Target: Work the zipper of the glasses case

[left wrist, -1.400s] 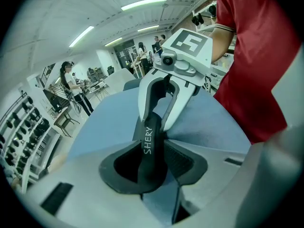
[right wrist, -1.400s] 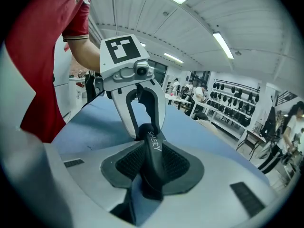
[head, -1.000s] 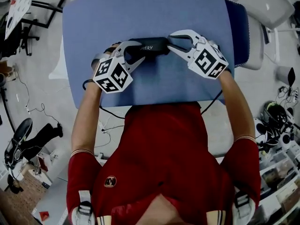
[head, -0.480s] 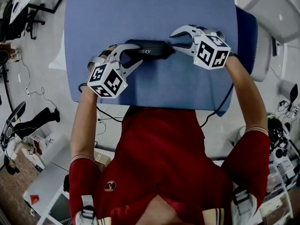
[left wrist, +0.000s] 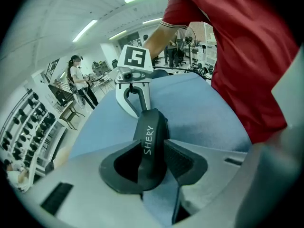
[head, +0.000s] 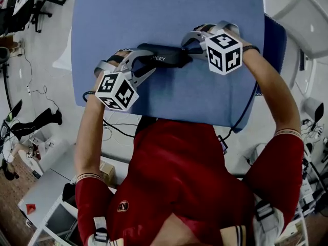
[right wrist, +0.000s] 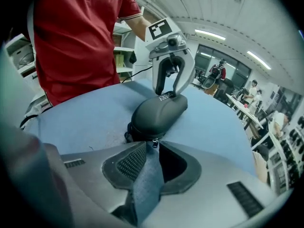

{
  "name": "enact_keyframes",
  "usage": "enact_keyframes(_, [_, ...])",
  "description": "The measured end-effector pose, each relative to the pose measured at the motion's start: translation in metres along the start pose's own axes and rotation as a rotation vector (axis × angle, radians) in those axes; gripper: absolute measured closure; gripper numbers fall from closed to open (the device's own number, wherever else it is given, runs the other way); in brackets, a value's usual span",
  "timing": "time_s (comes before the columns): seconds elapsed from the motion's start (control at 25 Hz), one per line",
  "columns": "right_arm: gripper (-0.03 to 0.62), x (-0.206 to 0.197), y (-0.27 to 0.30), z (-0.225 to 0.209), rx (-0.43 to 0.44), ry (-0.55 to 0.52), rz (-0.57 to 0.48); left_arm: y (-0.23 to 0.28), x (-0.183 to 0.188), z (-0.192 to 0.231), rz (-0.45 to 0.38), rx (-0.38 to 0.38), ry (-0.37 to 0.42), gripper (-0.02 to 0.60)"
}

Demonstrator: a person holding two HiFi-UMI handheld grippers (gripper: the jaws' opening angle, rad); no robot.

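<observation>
Left gripper point(left wrist: 152, 145): jaws clamped on one end of the glasses case point(head: 165, 56), pads pressing both flanks. The white lettering on the lid shows between them.

Case: black hard shell, lying flat on the blue table cover point(head: 154, 9). Its long axis runs left to right in front of the person, and it looks closed.

Right gripper point(right wrist: 153, 151): at the opposite end of the case, tilted down toward it. Its jaws have just been closing and now stand narrowly apart. The zipper pull point(right wrist: 153, 144) sits at the mouth between the two tips. The pads do not visibly pinch it, and blue cover shows through the gap behind.
</observation>
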State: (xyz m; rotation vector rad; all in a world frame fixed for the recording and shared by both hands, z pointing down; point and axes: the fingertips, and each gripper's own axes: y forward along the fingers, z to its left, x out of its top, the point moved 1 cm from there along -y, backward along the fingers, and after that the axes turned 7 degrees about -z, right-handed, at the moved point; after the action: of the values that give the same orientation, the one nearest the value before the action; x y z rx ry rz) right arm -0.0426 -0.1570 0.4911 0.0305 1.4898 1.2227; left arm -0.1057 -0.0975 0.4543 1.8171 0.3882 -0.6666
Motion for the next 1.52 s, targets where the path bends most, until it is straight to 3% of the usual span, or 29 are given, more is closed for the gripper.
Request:
enact_keyframes(0.28, [0.543,-0.001,0.004,0.001,0.077,-0.075,0.023,0.0,0.001,-0.001,-0.001,0.016,-0.017,0.451])
enact_keyframes(0.56, [0.592,-0.003,0.003,0.001,0.047,-0.051,0.027,0.002,-0.003,-0.003,-0.003,0.017,-0.023,0.451])
enact_keyframes(1.24, [0.595,0.009,-0.007,0.013,0.032,0.049,0.123,-0.005,-0.002,0.004,-0.007,0.037,-0.071,0.448])
enact_keyframes(1.52, [0.596,0.03,0.015,0.033,-0.008,0.145,0.162,-0.016,-0.012,-0.02,-0.053,0.047,-0.023,0.443])
